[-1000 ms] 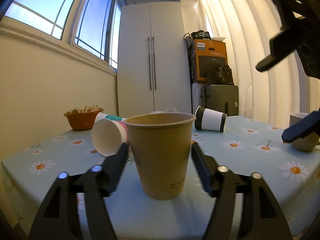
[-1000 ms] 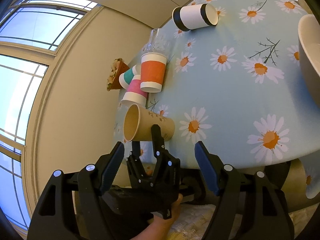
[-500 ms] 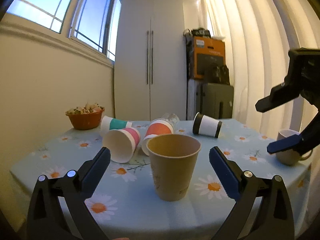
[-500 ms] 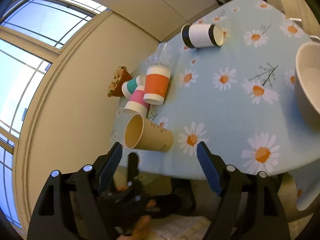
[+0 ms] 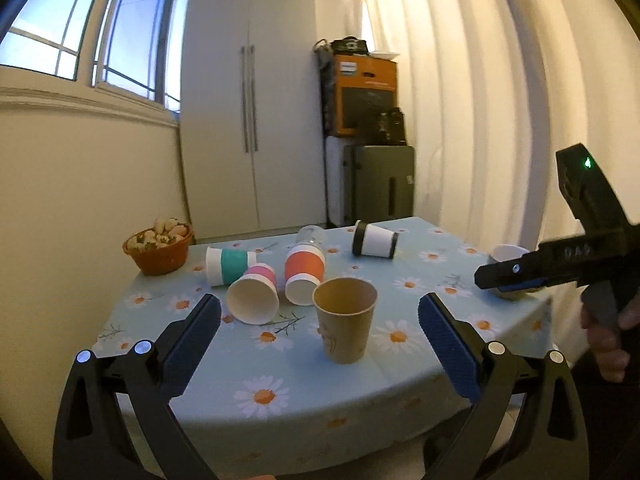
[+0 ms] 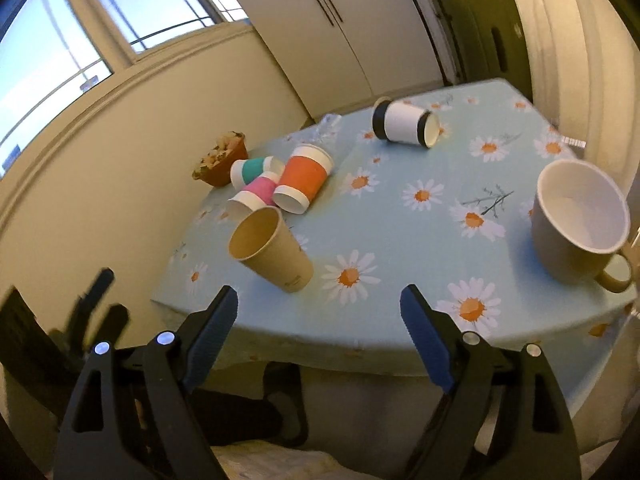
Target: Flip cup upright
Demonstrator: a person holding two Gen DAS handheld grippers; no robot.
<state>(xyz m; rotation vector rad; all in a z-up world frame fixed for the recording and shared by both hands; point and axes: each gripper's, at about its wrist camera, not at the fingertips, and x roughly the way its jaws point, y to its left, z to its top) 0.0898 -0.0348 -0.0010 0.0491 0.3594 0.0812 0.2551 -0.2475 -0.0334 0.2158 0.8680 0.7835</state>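
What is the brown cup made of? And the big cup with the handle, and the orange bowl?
The brown cup looks like plain kraft paper: matte, thin rolled rim, small print. The big cup looks ceramic: thick wall, smooth glossy white inside, solid handle. The orange bowl seems plastic or glazed pottery; it is too far away to tell.

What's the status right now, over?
Left gripper open, right gripper open, both empty. Brown cup upright on table. Four paper cups lie tipped behind; nothing blocking.
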